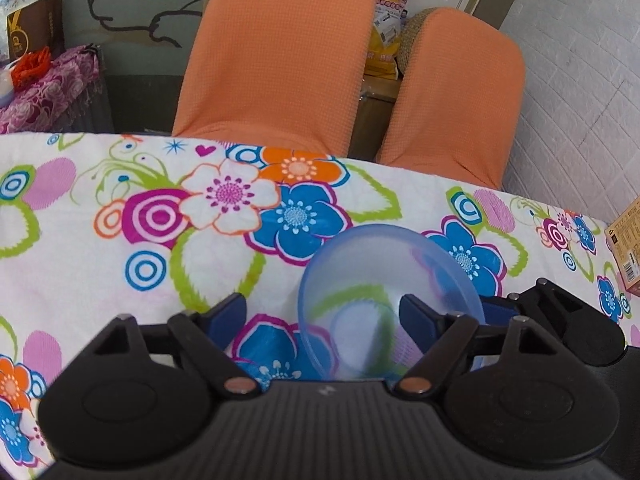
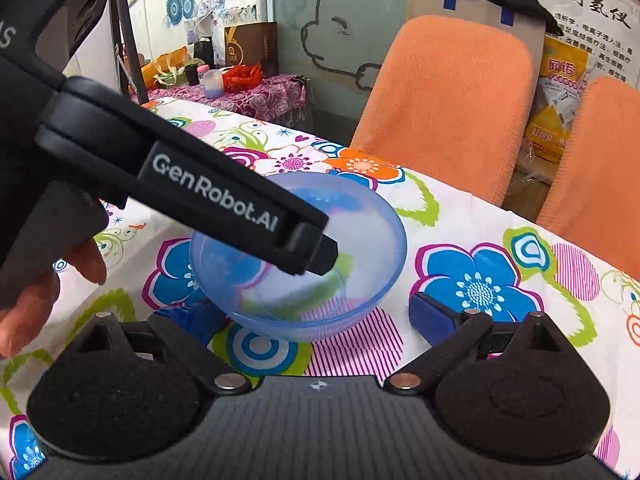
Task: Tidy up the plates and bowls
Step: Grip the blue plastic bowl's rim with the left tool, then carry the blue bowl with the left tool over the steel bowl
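The left gripper point(image 1: 324, 316) stands wide, one finger point(image 1: 420, 316) inside the translucent blue bowl point(image 1: 384, 280). The right gripper point(image 2: 316, 316) gapes wide, empty, just behind it. Judged: bowl pickup under way; next, pinch the rim.

Hidden, cropped and unclear parts

In the right wrist view the left gripper point(image 2: 320, 254) crossed the translucent blue bowl point(image 2: 360, 216), hiding part of its inside; whether the finger touched the bowl could not be told. The right gripper's left pad lay behind the bowl's wall. The hand point(image 2: 36, 300) was cut by the left edge. In the left wrist view the cardboard box point(image 1: 628, 252) was cropped at the table's right edge, its print too small to read.
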The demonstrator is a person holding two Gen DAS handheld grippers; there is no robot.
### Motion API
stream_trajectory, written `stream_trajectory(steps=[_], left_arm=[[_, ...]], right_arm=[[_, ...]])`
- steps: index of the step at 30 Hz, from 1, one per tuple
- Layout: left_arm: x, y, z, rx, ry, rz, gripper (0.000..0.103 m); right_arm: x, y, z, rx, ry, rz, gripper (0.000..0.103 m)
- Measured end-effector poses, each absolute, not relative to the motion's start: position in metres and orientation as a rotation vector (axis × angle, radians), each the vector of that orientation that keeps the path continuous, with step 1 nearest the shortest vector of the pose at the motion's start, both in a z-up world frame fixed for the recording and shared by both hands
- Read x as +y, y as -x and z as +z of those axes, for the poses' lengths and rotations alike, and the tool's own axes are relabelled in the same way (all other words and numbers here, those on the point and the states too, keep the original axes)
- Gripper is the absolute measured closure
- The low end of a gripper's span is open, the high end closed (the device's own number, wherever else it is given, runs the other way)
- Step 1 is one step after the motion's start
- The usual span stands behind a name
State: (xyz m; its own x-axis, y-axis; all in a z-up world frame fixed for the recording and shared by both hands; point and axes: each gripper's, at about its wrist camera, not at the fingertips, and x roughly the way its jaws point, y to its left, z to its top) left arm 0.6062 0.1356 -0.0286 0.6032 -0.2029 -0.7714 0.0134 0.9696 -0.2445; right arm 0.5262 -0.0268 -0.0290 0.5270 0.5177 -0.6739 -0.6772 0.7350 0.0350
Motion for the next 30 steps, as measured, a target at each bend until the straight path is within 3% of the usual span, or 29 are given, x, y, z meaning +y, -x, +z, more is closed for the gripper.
stream_trajectory(steps=[9, 10, 12, 15, 23, 30], left_arm=[[0.134, -0.603, -0.029, 0.910, 0.208, -0.129, 0.026], [0.133, -0.603, -0.028, 0.910, 0.203, -0.123, 0.034], [0.129, -0.602, -0.027, 0.908, 0.167, -0.122, 0.062], [0.127, -0.598, -0.025, 0.925, 0.184, -0.155, 0.073], [0.120, -0.570, -0.008, 0.921, 0.249, -0.202, 0.073], [0.096, -0.515, 0.040, 0.854, 0.249, -0.251, 0.073]], right_arm=[[-0.023, -0.532, -0.032, 0.722, 0.245, 0.737, 0.018], [-0.023, -0.531, -0.031, 0.717, 0.243, 0.739, 0.021], [-0.024, -0.529, -0.029, 0.698, 0.230, 0.746, 0.025], [-0.022, -0.522, -0.023, 0.667, 0.252, 0.751, 0.025], [-0.033, -0.492, -0.002, 0.624, 0.316, 0.719, 0.025], [-0.059, -0.440, 0.043, 0.561, 0.343, 0.697, 0.025]])
